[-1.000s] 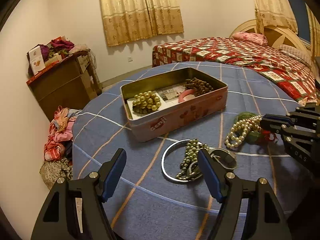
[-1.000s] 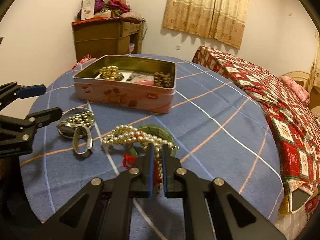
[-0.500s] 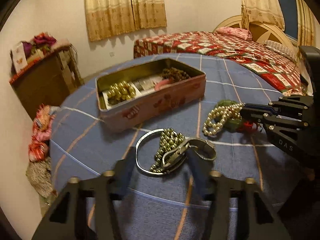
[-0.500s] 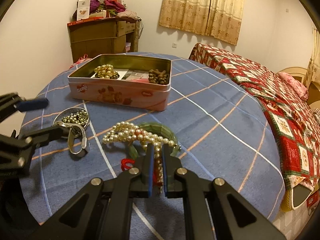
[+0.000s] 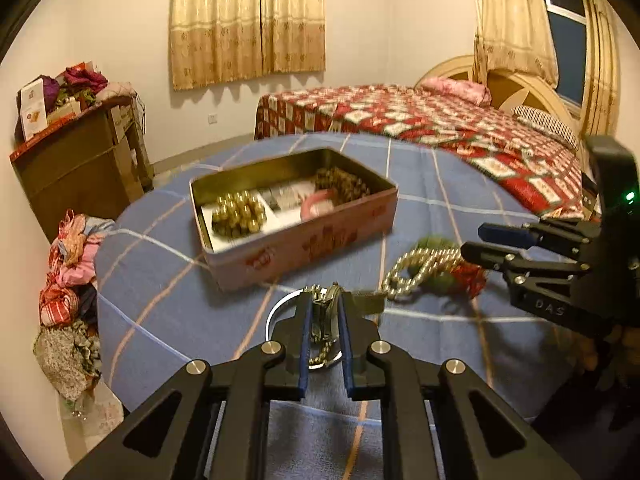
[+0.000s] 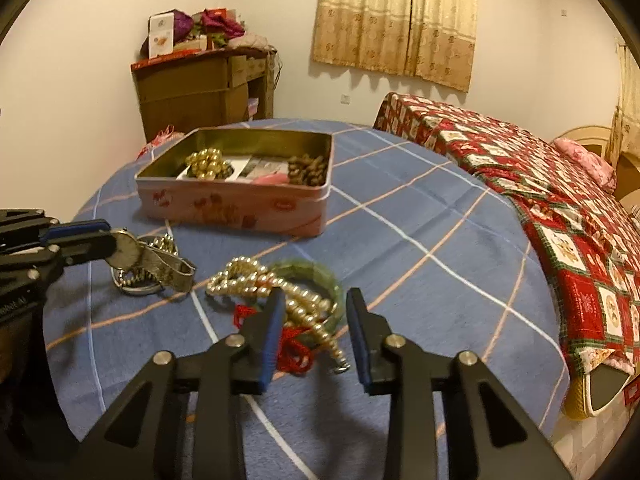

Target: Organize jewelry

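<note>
Left tongs [image 5: 325, 322] have just been closing and are now clamped on the wristwatch [image 6: 132, 250], its metal band trailing over the silver bangle [image 5: 276, 312] and small bead string on the table [image 5: 160, 312]. Right tongs [image 6: 314, 330] have just been opening; they stand apart over the pearl necklace [image 6: 256, 280], green bangle [image 6: 320, 276] and red thread [image 6: 294, 346], pressing nothing. The pink tin [image 5: 304, 240] lies beyond, open, partly filled. For a clean lift, the watch is best raised slowly so the bead string is shed, then carried over the rim and released low inside.
</note>
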A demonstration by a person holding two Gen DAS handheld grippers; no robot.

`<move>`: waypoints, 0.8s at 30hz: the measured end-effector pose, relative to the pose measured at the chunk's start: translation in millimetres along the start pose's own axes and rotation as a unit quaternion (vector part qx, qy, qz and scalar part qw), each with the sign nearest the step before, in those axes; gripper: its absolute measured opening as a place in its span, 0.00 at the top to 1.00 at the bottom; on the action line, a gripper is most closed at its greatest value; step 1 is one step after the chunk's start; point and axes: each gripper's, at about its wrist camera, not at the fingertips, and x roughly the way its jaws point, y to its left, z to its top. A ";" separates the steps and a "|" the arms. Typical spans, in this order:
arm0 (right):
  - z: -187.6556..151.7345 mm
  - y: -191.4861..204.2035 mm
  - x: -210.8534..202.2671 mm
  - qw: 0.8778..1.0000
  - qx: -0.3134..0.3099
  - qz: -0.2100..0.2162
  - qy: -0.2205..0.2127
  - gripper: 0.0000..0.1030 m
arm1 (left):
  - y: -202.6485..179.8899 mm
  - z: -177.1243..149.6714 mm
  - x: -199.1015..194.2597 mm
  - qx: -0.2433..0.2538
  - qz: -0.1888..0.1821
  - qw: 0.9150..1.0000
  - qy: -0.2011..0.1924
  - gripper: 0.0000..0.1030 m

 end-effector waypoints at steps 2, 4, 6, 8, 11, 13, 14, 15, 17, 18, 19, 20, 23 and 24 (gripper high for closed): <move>1.5 -3.0 -1.8 1.000 0.003 -0.003 -0.004 0.65 | 1.6 5.0 -6.6 -0.004 -0.001 1.000 -0.010 0.90; 3.1 -6.4 -1.5 1.000 0.007 -0.006 -0.005 0.63 | 3.6 9.2 -11.7 -0.006 0.000 1.000 -0.018 0.90; 3.8 -8.8 -1.0 1.000 0.012 -0.007 -0.004 0.63 | 6.1 12.7 -16.2 -0.011 0.002 1.000 -0.027 0.91; 4.0 -11.9 0.8 1.000 0.016 -0.009 -0.003 0.63 | 8.3 16.2 -19.8 -0.013 0.005 0.999 -0.033 0.91; 5.0 -15.6 4.3 1.000 0.018 -0.008 0.001 0.63 | 11.6 20.2 -22.2 -0.009 0.022 0.999 -0.042 0.93; 5.9 -13.0 7.2 1.000 0.011 0.000 0.003 0.63 | 14.9 21.4 -21.1 -0.008 0.030 0.999 -0.043 0.99; 6.2 -10.6 8.7 1.000 0.005 0.002 0.005 0.63 | 18.0 21.8 -19.5 -0.011 0.032 0.999 -0.043 0.99; 5.9 -8.1 10.2 1.000 -0.002 0.004 0.009 0.63 | 21.3 21.7 -17.6 -0.014 0.031 0.999 -0.040 1.00; 4.3 -4.6 12.3 1.000 -0.009 0.016 0.015 0.63 | 26.0 19.3 -11.8 -0.017 0.032 0.999 -0.032 1.00; 3.3 -1.9 12.7 1.000 -0.013 0.023 0.017 0.63 | 28.5 17.7 -9.9 -0.021 0.030 0.999 -0.030 1.00; 1.8 0.1 13.0 0.999 -0.019 0.026 0.019 0.63 | 30.7 16.0 -7.7 -0.026 0.026 0.999 -0.027 1.00; 0.3 2.1 13.5 0.999 -0.025 0.028 0.022 0.63 | 33.5 14.3 -4.7 -0.033 0.018 0.999 -0.023 1.00; -3.1 5.9 13.4 0.998 -0.037 0.039 0.025 0.63 | 36.1 11.5 -0.5 -0.040 0.013 0.999 -0.020 1.00; -3.5 6.3 13.4 0.998 -0.037 0.037 0.025 0.63 | 37.3 10.9 -0.7 -0.043 0.016 0.999 -0.025 1.00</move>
